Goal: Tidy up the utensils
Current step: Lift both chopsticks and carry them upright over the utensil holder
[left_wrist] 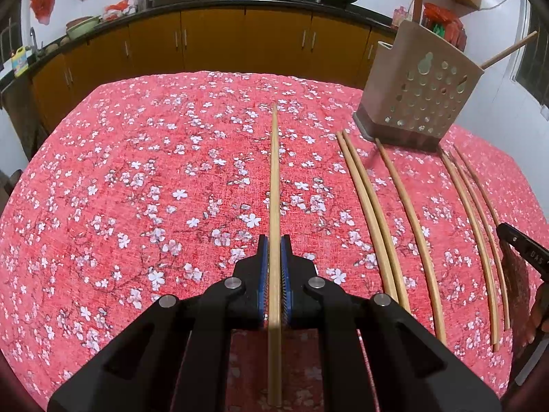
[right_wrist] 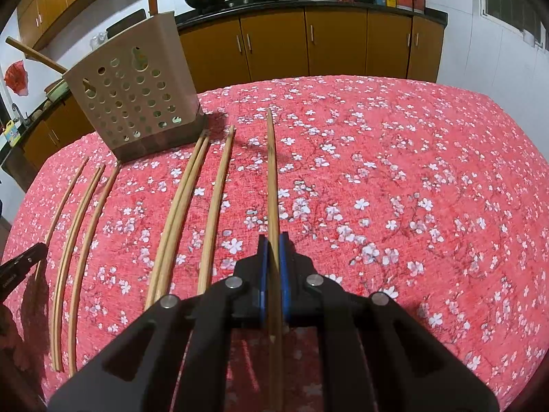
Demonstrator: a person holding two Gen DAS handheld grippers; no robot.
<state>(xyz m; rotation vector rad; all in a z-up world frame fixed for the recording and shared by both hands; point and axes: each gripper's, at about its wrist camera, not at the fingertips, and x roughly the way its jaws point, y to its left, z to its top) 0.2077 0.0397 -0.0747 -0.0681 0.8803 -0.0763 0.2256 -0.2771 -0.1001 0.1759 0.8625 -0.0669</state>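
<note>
Between the blue pads of the left tongs [left_wrist: 274, 245] one chopstick [left_wrist: 274, 185] is clamped lengthwise, its far end pointing ahead over the bench [left_wrist: 103, 189]; the right tongs [right_wrist: 273, 243] are likewise clenched on a second chopstick [right_wrist: 271, 178]. Judged by appearance, each stick is light, stiff and smooth-sided wood or bamboo, so it may pivot or slide if pinched at one end only; a grip near mid-length should limit swing. Ahead and to the right of the left tongs stands the perforated holder [left_wrist: 418, 92], tilted in this view, with two long wooden handles [left_wrist: 507, 49] protruding from its top. Loose chopsticks [left_wrist: 374, 213] lie in a row on the cloth between the two tongs, in front of the holder.
</note>
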